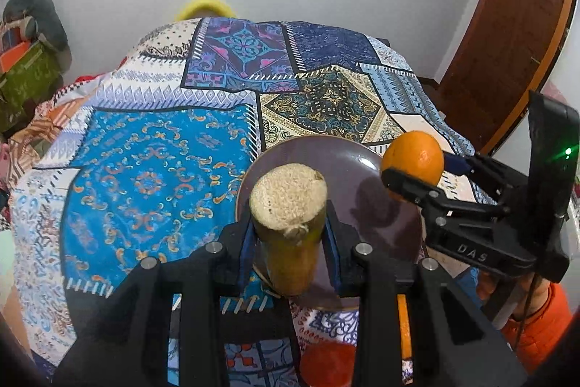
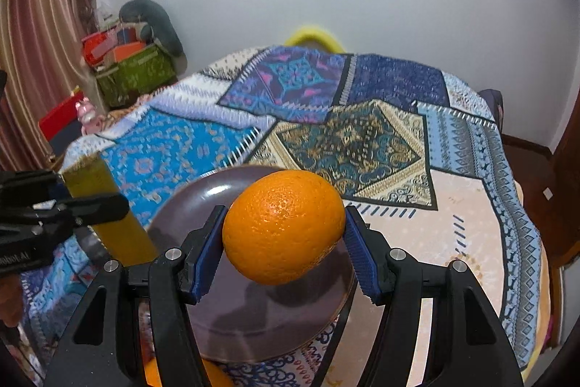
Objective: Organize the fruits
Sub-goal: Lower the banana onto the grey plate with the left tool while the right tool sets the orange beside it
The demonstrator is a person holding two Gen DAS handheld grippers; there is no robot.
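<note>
- Now the left gripper [image 1: 291, 234] clamps a cut sugarcane piece [image 1: 288, 227] between its blue pads, holding it over the near edge of the purple plate [image 1: 348, 162].
- Its pale fibrous cut end faces the camera.
- Beside it, the right gripper [image 2: 282, 238] squeezes 1 orange [image 2: 284, 227] above the same plate.
- Underneath lies a patchwork cloth [image 1: 152, 176].
- Another orange fruit [image 2: 156, 370] peeks out below the plate's near rim.
</note>
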